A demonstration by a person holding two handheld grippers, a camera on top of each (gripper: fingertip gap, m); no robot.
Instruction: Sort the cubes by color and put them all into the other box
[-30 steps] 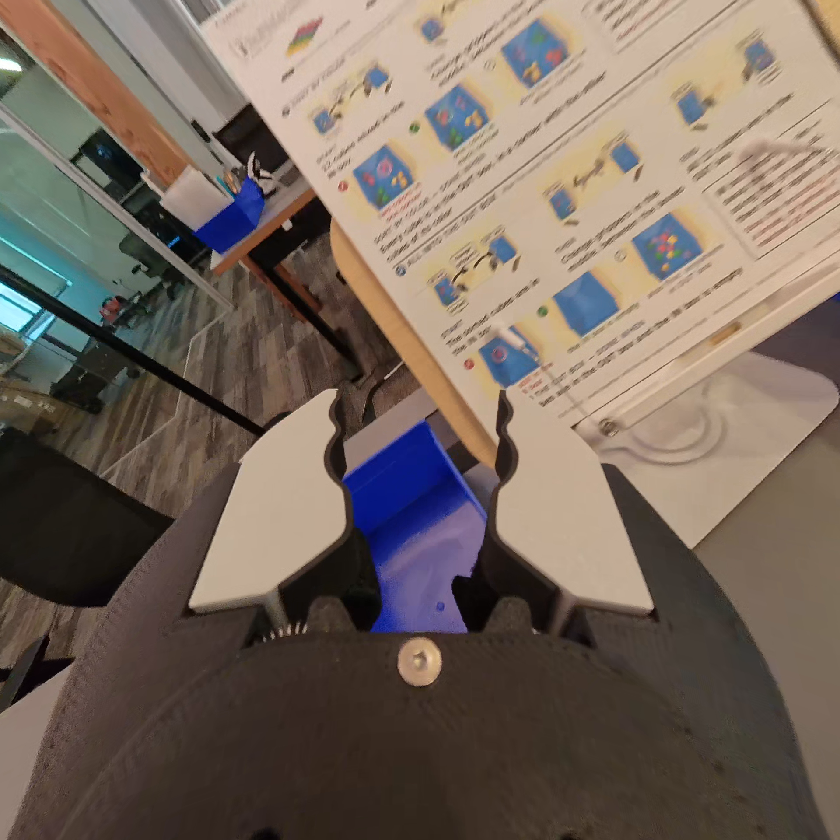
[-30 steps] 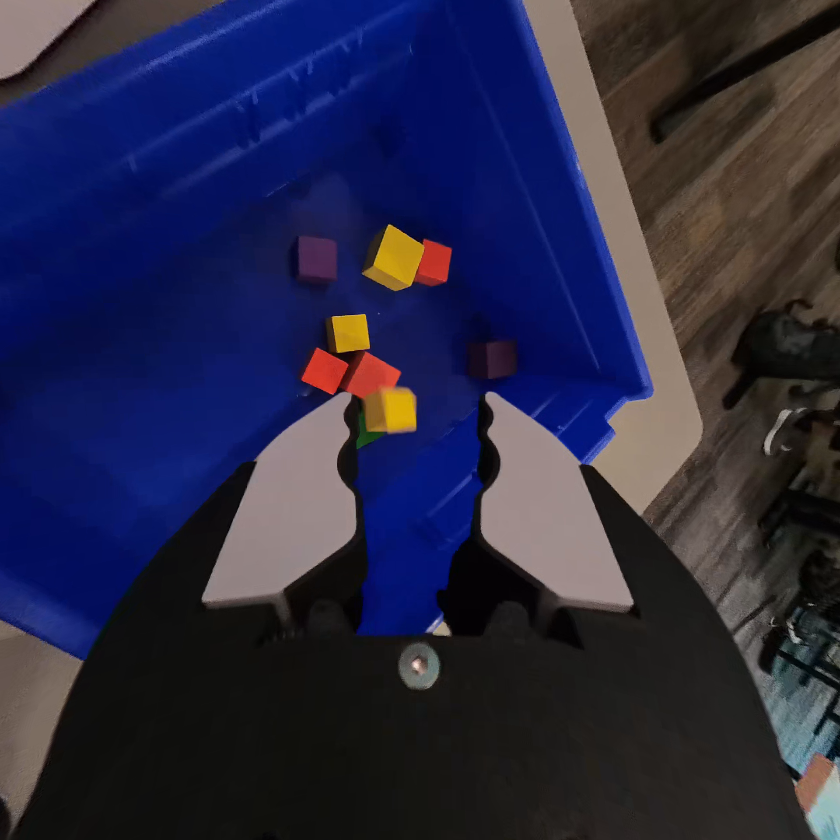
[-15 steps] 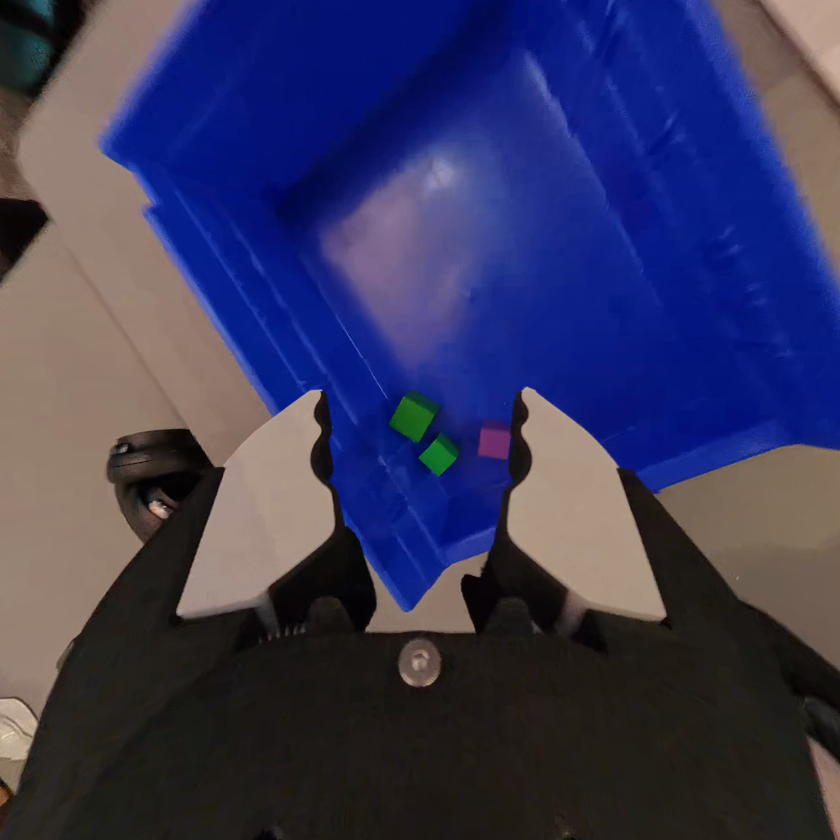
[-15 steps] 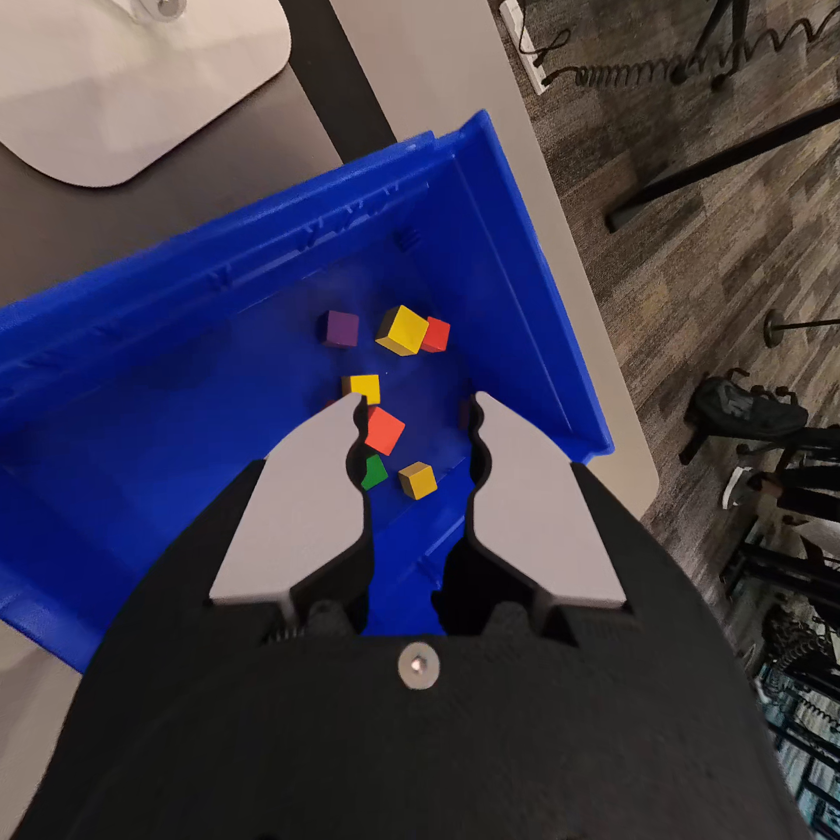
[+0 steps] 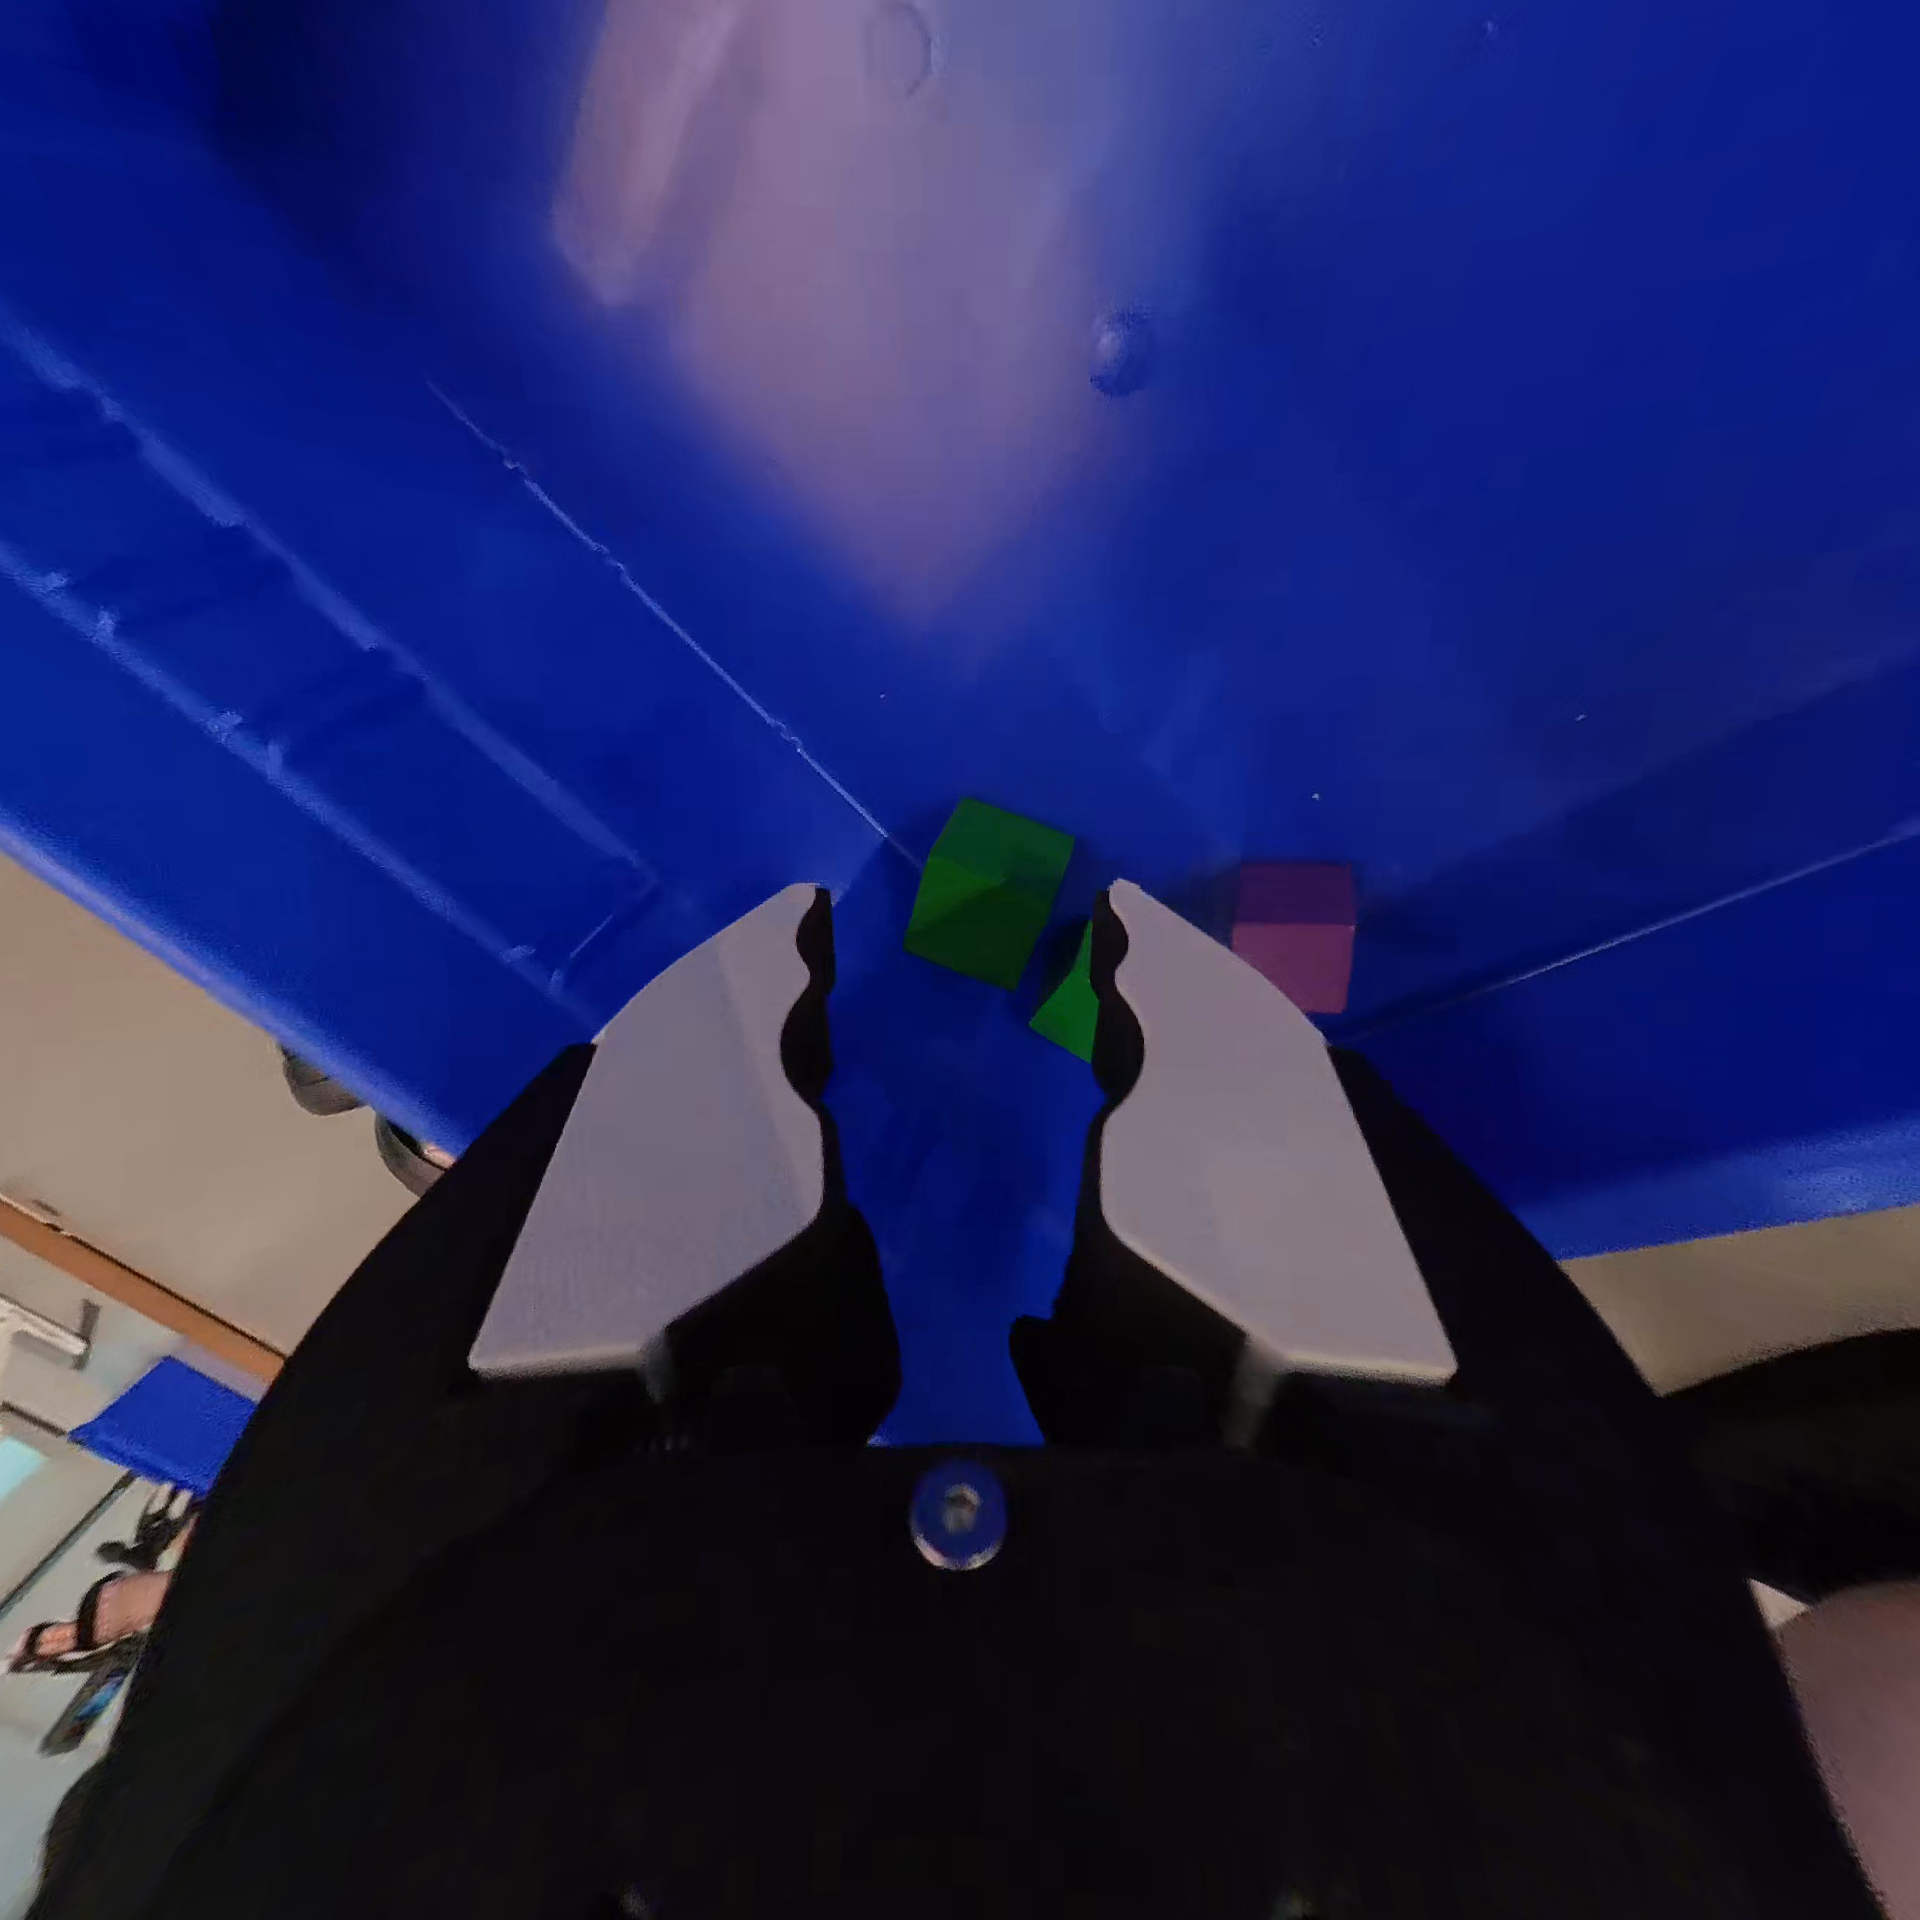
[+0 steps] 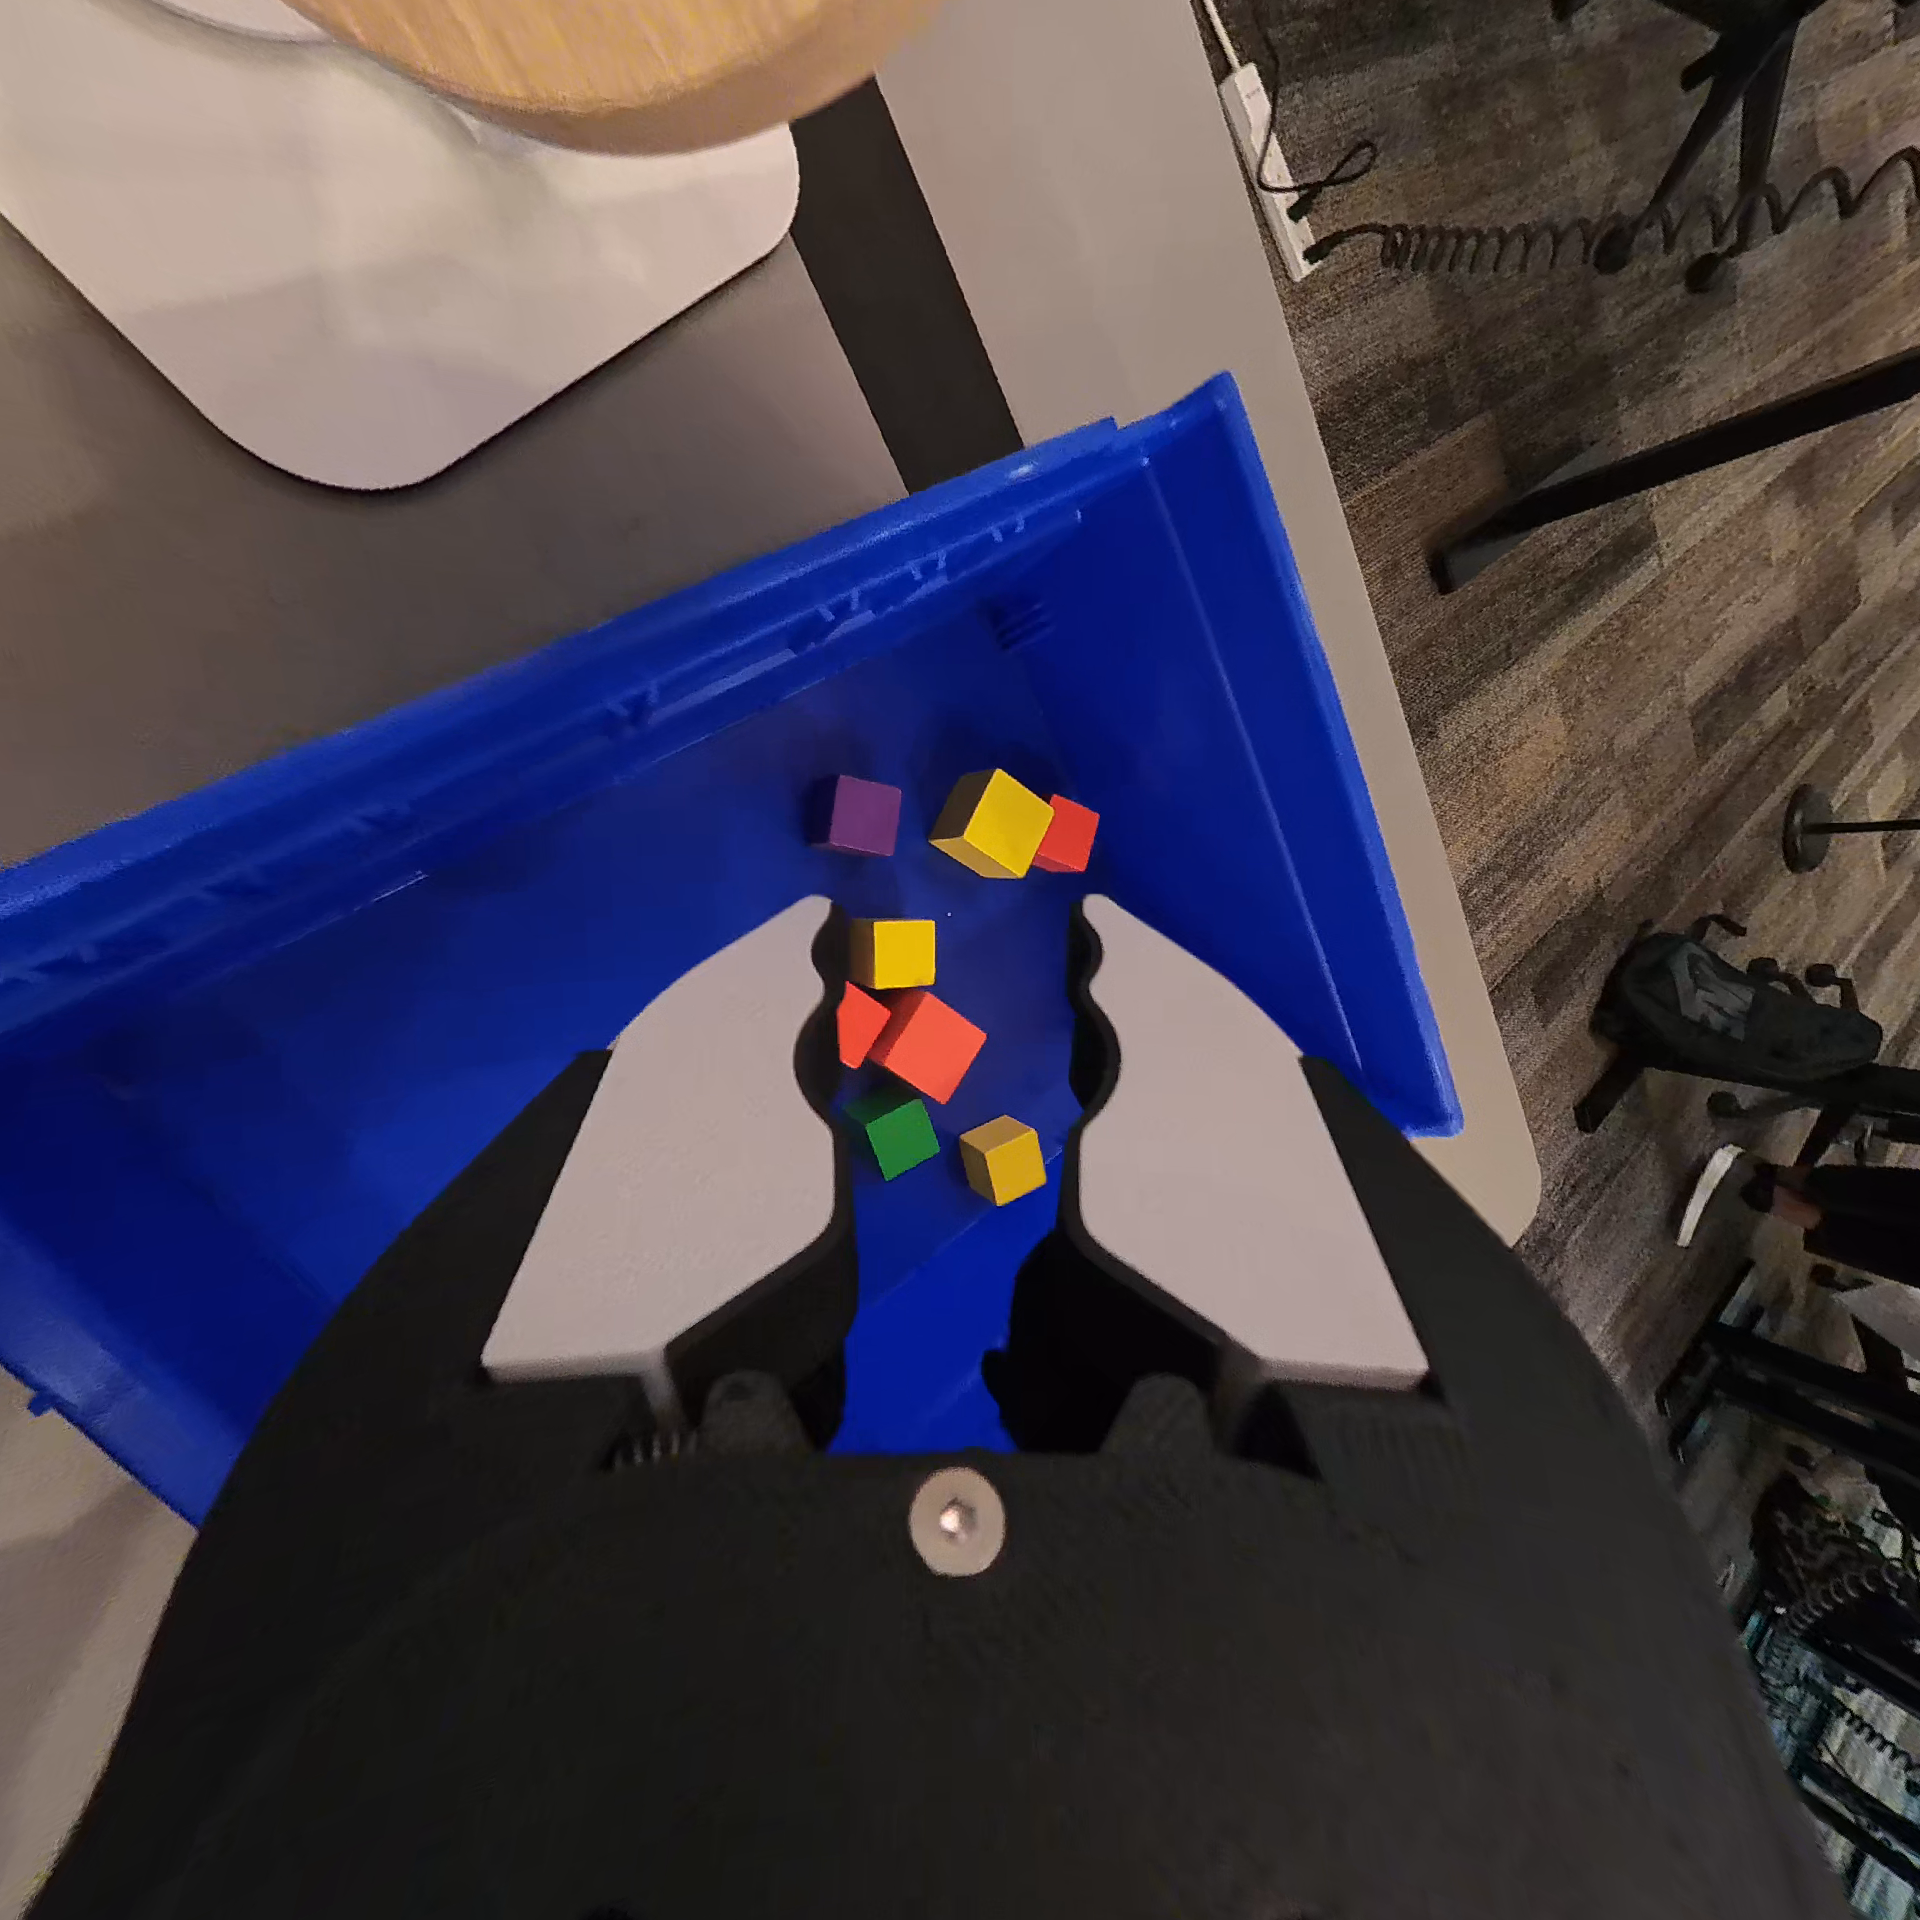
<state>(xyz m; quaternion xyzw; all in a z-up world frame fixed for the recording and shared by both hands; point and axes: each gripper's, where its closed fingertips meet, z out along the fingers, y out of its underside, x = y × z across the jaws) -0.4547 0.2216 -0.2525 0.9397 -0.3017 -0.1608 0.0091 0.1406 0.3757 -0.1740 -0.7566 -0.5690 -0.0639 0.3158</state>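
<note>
My left gripper (image 5: 961, 904) is spread inside a blue bin (image 5: 416, 727), pads clear of two green cubes (image 5: 987, 894). My right gripper (image 6: 951, 914) is spread, holding nothing, above mixed cubes (image 6: 891, 951).

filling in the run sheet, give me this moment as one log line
left jaws: open, over green cubes | right jaws: open, above mixed cubes | blue plastic box
</note>
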